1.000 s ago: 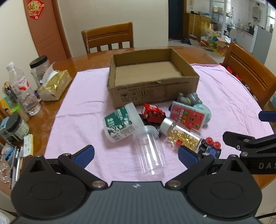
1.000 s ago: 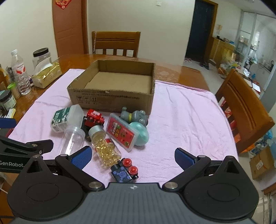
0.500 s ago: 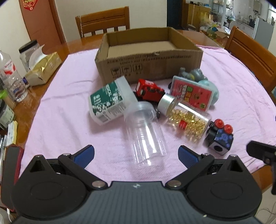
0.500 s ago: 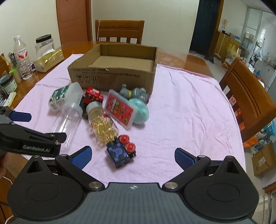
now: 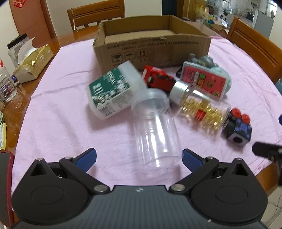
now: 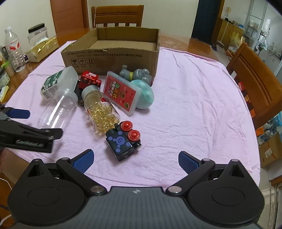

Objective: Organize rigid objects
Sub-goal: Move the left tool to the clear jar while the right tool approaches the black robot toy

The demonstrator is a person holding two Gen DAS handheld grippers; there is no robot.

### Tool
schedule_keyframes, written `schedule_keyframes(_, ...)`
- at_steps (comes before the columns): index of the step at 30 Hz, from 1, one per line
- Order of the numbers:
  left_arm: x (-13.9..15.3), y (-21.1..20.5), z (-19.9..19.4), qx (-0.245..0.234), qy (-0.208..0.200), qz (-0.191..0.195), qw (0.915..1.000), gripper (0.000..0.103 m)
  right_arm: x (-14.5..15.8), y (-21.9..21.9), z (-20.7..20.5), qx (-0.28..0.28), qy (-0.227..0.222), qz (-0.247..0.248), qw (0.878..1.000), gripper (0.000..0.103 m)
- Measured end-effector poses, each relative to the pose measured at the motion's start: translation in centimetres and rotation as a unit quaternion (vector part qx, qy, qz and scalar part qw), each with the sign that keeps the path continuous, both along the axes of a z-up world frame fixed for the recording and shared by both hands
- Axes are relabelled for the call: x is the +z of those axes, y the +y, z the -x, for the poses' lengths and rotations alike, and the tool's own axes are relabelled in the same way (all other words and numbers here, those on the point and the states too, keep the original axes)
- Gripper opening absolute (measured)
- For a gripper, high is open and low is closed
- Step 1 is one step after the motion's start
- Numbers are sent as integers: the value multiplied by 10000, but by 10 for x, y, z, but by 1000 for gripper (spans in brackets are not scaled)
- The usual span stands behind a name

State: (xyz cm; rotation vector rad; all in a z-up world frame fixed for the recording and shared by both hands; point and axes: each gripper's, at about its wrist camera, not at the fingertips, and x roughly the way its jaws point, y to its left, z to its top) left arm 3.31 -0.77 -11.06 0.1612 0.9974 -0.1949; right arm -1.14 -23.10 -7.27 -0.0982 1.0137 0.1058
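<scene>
An empty cardboard box (image 5: 153, 47) (image 6: 112, 52) sits on a pink cloth. In front of it lies a pile: a clear plastic jar (image 5: 155, 130) (image 6: 58, 109) on its side, a green-and-white bottle (image 5: 112, 89), a red toy truck (image 5: 158, 79), a bottle of golden capsules (image 5: 201, 107) (image 6: 100, 107), a red card case (image 5: 204, 81) (image 6: 121, 91), a teal egg (image 6: 144, 93), a grey figure (image 6: 135, 74) and a black-and-blue toy with red knobs (image 5: 237, 128) (image 6: 123, 139). My left gripper (image 5: 139, 157) stands open just short of the clear jar's base. My right gripper (image 6: 134, 158) stands open near the black-and-blue toy.
The cloth (image 6: 193, 105) covers a wooden table with chairs (image 6: 117, 15) around it. At the left edge stand a water bottle (image 6: 14, 51), a black-lidded jar (image 6: 37, 33) and a gold tissue pack (image 5: 31, 65). Bare cloth lies to the right of the pile.
Both grippers have moved forward and down toward the pile, so the objects loom larger. The left one has closed in on the clear jar, the right one on the black-and-blue toy.
</scene>
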Motion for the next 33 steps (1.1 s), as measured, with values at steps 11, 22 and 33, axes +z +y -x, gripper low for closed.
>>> schedule_keyframes(11,-2,38,3,160,275,-112,9994,102,-26,11,-28,-127,231,374,9990,103)
schedule_keyframes(22,-7,58,-2,1182,379,-548,9907,102,-42,-13,-47,119,402,253,9988,103)
schedule_keyframes(33,-3,68,-1,1703,372,-797,9815,102,-45,-61,-42,-89,593,138,9981,103)
